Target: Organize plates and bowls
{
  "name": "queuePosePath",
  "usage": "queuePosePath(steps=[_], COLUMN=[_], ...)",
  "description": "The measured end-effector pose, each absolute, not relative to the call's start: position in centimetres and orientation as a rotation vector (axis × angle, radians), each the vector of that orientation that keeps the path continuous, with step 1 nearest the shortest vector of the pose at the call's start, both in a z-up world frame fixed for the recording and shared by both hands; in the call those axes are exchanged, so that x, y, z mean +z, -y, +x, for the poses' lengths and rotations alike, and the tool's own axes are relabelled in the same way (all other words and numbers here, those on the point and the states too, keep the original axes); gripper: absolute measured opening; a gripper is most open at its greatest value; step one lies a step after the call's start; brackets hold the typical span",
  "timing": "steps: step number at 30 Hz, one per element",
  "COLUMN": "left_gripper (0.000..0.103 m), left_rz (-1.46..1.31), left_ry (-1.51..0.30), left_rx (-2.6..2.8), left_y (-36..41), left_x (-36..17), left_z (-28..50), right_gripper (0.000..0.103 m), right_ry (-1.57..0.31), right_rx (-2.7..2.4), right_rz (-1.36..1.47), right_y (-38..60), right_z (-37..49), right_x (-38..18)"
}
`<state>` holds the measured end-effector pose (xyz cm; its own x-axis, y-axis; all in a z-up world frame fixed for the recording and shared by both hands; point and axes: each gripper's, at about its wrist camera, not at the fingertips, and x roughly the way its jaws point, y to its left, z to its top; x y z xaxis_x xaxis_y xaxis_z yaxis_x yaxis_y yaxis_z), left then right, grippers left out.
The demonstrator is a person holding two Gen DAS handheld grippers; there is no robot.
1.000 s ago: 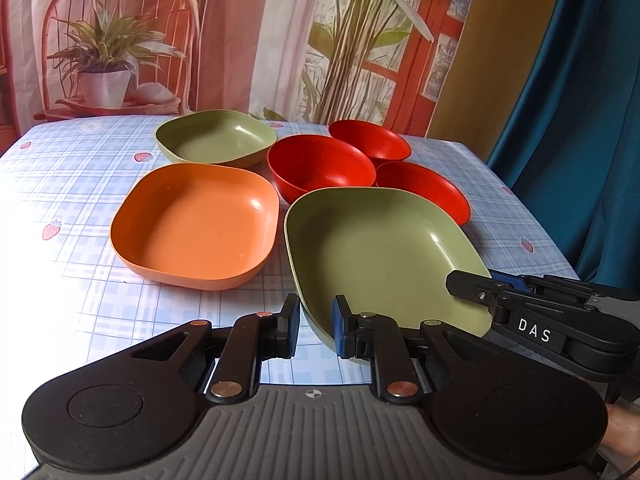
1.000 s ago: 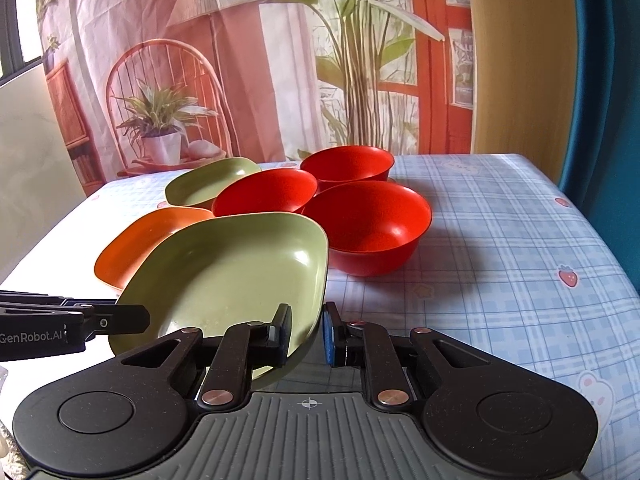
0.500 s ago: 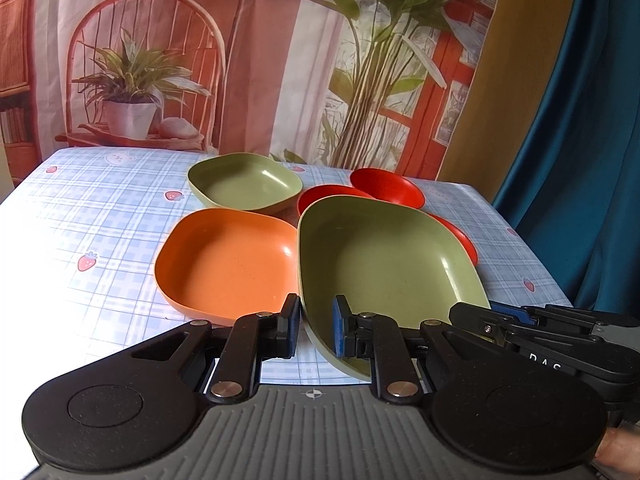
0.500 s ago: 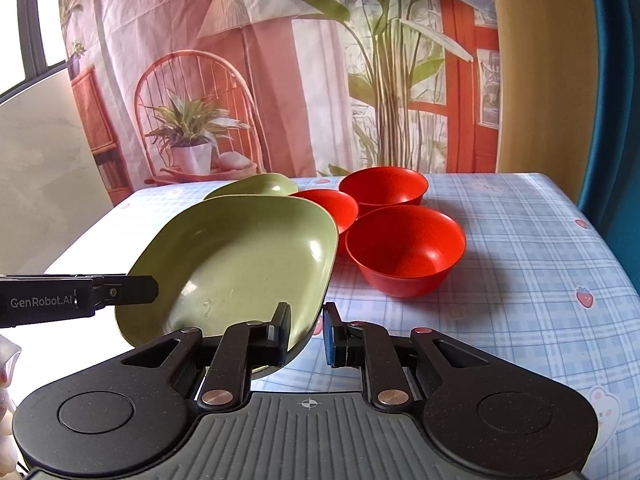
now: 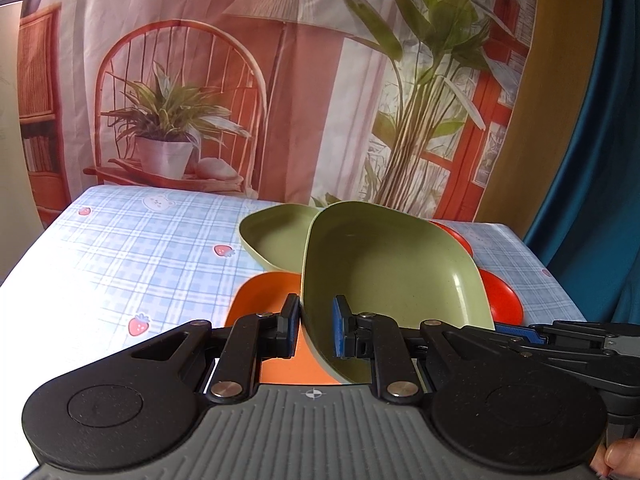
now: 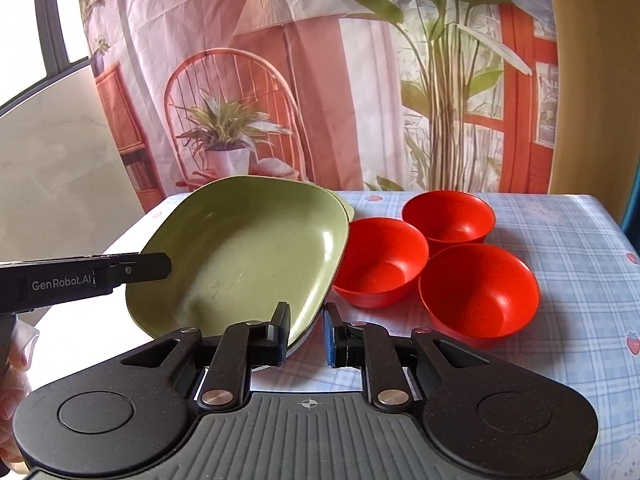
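A large green plate (image 5: 384, 276) hangs tilted above the table, held by both grippers. My left gripper (image 5: 316, 330) is shut on its near left rim, and my right gripper (image 6: 306, 334) is shut on its near right rim (image 6: 308, 312). Under it lies an orange plate (image 5: 264, 300), with a second green plate (image 5: 276, 240) behind that. Three red bowls (image 6: 478, 292) stand in a cluster on the right of the table; from the left wrist view only red edges (image 5: 502, 298) show past the held plate.
The table wears a blue checked cloth (image 5: 152, 248) with strawberry prints. A printed backdrop (image 5: 280, 80) hangs behind the far edge and a blue curtain (image 5: 592, 160) at the right. A person's fingers (image 5: 620, 454) hold the right tool.
Both grippers have lifted the large green plate off the table and carried it up and toward the far side; it now covers most of the orange plate and the far green plate.
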<state>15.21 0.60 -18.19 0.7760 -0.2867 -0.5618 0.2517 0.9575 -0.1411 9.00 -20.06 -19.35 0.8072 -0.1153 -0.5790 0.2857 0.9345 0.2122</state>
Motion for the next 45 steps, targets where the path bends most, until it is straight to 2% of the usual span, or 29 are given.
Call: queuePosePath(steps=[14, 28, 45], left_gripper=[0.019, 0.019, 0.019], left_rz=[-0.055, -0.003, -0.004], left_ry=[-0.61, -0.751, -0.826], left_rx=[-0.29, -0.336, -0.33], left_y=[-3.5, -4.9, -4.9], left_x=[-16.7, -22.2, -24.5], left_z=[22.1, 23.1, 23.2], right_gripper=[0.016, 0.017, 0.016], right_ry=[-0.55, -0.668, -0.735], right_rx=[-0.222, -0.242, -0.255], right_rz=[0.328, 0.406, 0.395], right_y=[20.1, 18.1, 17.7], right_z=[16.5, 16.7, 17.1], right_x=[-17.2, -23.2, -25.0])
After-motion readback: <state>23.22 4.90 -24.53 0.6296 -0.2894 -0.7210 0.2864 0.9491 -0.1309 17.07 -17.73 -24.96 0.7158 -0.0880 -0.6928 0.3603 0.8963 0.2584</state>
